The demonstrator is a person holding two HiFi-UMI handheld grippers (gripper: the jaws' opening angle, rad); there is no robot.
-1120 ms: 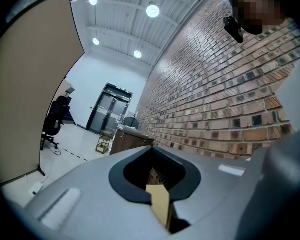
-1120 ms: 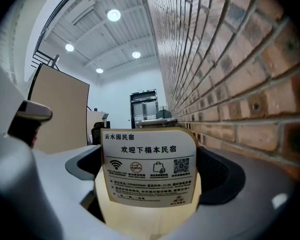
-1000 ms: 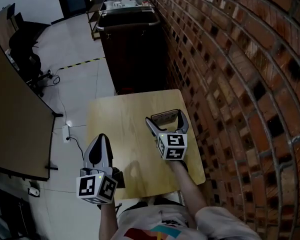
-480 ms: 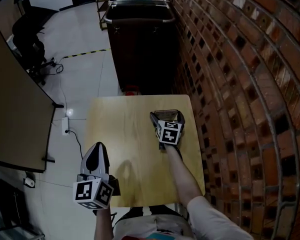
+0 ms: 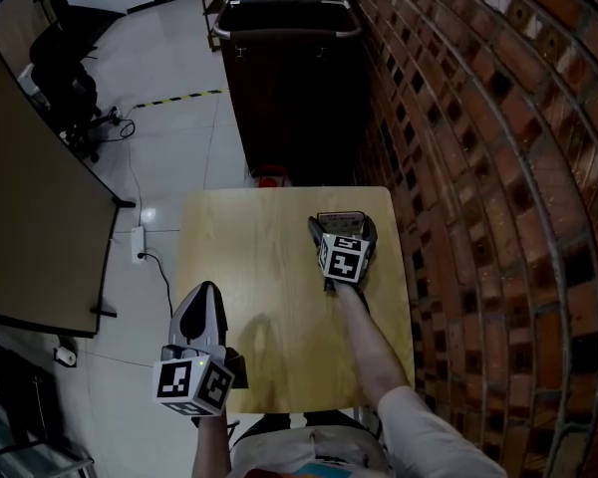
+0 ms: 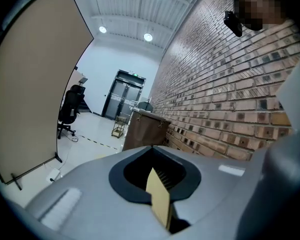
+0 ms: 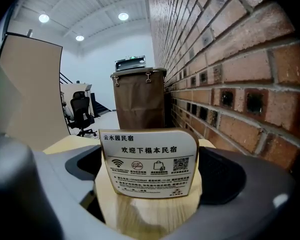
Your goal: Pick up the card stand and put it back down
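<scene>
The card stand [image 5: 341, 217], a small upright sign with printed symbols, stands on the wooden table [image 5: 249, 257] near its far right side. In the right gripper view the card stand [image 7: 149, 164] faces me, filling the space between the jaws. My right gripper [image 5: 342, 225] is open, with one jaw on each side of the stand and small gaps visible in the right gripper [image 7: 152, 170] view. My left gripper [image 5: 201, 295] hovers at the table's near left corner, shut on nothing; in its own view the left gripper [image 6: 155, 176] shows only a sliver of table.
A brick wall [image 5: 478, 167] runs close along the table's right edge. A tall brown bin [image 5: 294, 78] stands just beyond the far edge. A tan partition [image 5: 30, 237], an office chair [image 5: 65, 78] and a cable on the floor [image 5: 140, 239] lie to the left.
My right gripper has moved away from me toward the card stand, so its jaws now sit on both sides of it. The left gripper has barely shifted.
</scene>
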